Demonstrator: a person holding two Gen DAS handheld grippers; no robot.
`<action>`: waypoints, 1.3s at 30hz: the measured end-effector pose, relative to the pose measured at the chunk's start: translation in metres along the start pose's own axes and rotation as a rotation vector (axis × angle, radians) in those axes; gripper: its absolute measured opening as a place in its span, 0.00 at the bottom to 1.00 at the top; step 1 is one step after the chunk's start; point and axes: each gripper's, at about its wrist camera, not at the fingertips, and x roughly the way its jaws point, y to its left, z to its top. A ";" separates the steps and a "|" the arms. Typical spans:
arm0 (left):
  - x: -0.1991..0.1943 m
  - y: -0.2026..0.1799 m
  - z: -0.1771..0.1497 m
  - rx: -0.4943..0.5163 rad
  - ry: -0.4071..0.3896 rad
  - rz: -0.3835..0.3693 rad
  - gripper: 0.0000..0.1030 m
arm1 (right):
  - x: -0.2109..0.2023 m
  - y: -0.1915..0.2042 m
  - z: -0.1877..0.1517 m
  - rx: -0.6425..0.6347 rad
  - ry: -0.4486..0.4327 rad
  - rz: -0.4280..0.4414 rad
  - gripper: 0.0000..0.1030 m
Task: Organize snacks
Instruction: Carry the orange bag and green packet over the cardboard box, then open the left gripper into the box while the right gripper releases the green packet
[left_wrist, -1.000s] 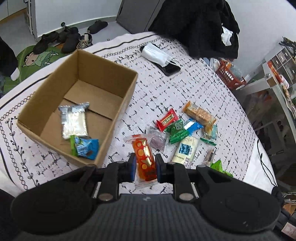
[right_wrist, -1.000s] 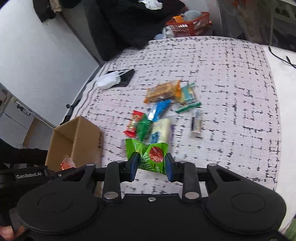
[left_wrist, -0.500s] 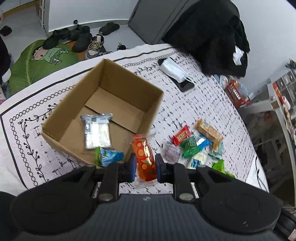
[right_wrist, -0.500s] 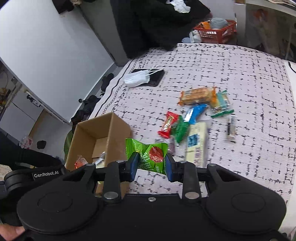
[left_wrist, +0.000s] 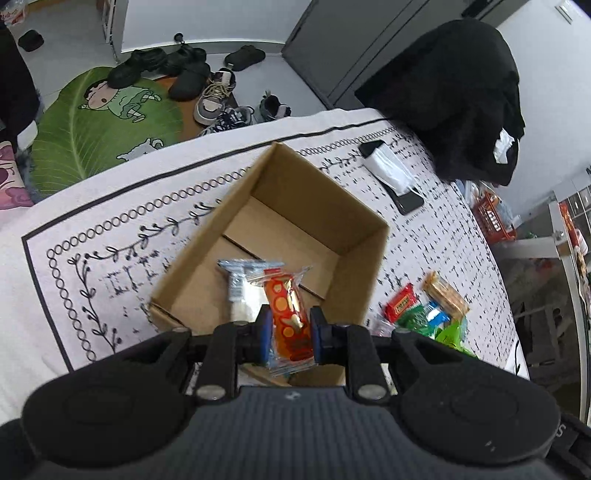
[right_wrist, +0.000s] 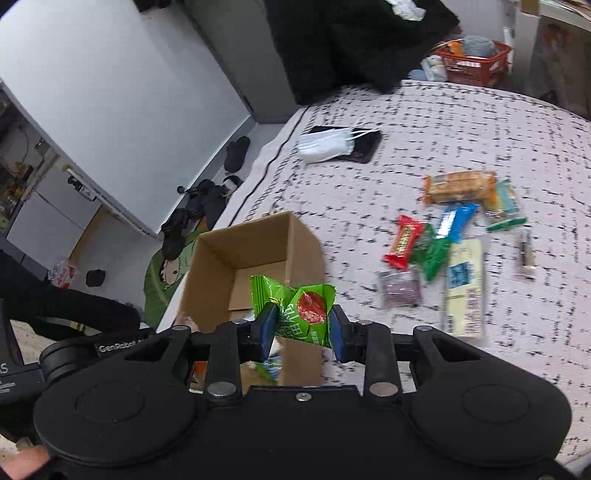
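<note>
— Snacks in both claws, over the box (left_wrist: 354, 258). Left gripper (left_wrist: 287, 330) is pinched on the orange pack (left_wrist: 288, 314), above the box's near end.

— And the right gripper (right_wrist: 301, 326) is clamped on the green pack (right_wrist: 295, 306), by the box's right wall. Let go there and it could catch the rim and slide outside, I'd say.

— Both crowd the same opening; they might bump. A silver pack (left_wrist: 240, 284) already lies inside.

— Beyond the box, the pile (right_wrist: 443, 251) waits.
</note>
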 end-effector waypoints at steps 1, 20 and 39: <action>0.000 0.003 0.002 -0.003 0.001 0.001 0.20 | 0.002 0.005 0.000 -0.007 0.003 0.000 0.30; -0.002 0.019 0.019 0.034 0.017 0.055 0.39 | 0.025 0.035 0.006 0.010 0.007 0.029 0.36; -0.022 0.004 0.006 0.060 -0.010 0.132 0.83 | -0.011 0.008 0.000 -0.009 -0.048 -0.029 0.69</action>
